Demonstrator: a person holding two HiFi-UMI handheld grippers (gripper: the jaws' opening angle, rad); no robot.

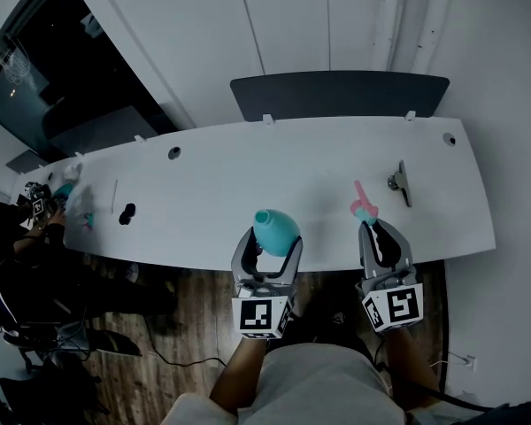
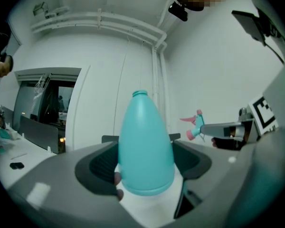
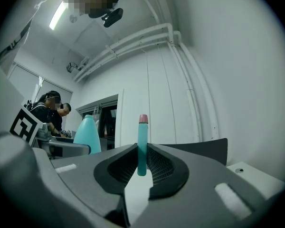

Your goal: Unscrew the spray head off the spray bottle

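Note:
The teal spray bottle (image 1: 275, 227) stands upright between the fingers of my left gripper (image 1: 270, 243), which is shut on its wide body over the table's near edge. In the left gripper view the bottle (image 2: 145, 146) fills the space between the jaws of that gripper (image 2: 145, 169), and its neck is bare at the top. My right gripper (image 1: 377, 231) is shut on the teal and pink spray head (image 1: 363, 204), held apart to the right of the bottle. In the right gripper view the spray head (image 3: 142, 144) sits pinched upright between the pads of the right gripper (image 3: 141, 169), with the bottle (image 3: 87, 134) off to its left.
The long white table (image 1: 248, 162) carries a metal clip (image 1: 400, 181) at the right, a small black object (image 1: 126, 212) and a white stick (image 1: 114, 196) at the left. A person (image 1: 9, 228) works at the far left end. A dark panel (image 1: 336, 92) stands behind the table.

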